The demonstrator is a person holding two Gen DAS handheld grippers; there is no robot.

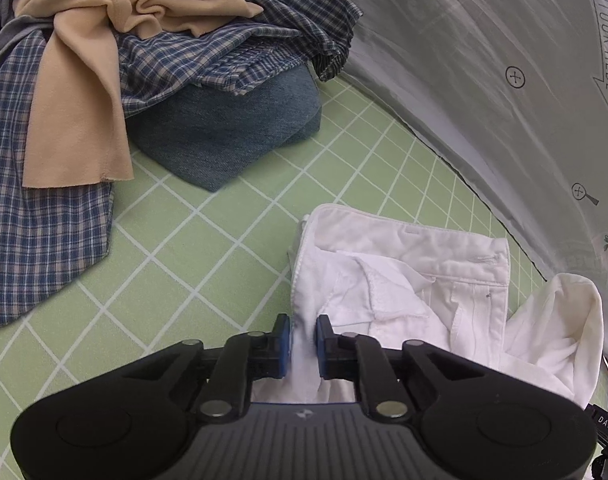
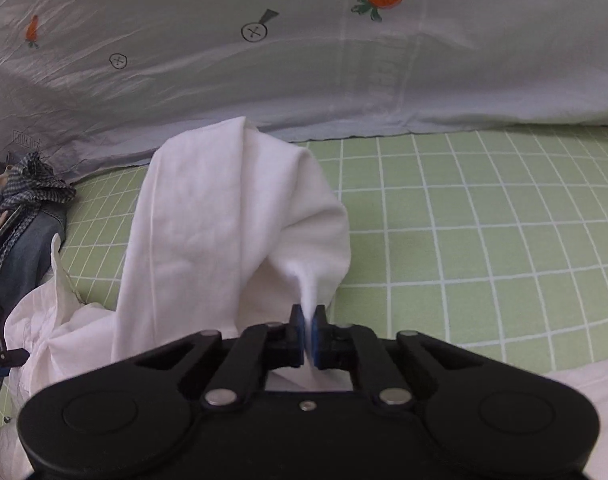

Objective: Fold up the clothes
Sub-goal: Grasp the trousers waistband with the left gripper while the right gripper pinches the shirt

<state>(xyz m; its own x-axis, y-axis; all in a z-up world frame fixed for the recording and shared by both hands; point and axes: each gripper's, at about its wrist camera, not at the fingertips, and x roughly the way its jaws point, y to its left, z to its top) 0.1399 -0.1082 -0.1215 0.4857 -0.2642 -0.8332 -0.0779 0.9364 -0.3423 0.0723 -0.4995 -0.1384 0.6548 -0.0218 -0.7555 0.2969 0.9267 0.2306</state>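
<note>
White trousers (image 1: pixel 408 280) are pinched by the left gripper (image 1: pixel 303 346) and the right gripper (image 2: pixel 309 334). Both holds should be raised evenly so that the cloth is spread flat on the green mat (image 1: pixel 208 264).

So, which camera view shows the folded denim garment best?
The left wrist view: the folded denim garment lies in the open on the green mat, under the plaid cloth. The right wrist view shows only a dark blue sliver at its left edge.

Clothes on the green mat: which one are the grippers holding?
The white garment. Both the left gripper and right gripper pinch it; the others sit piled apart.
</note>
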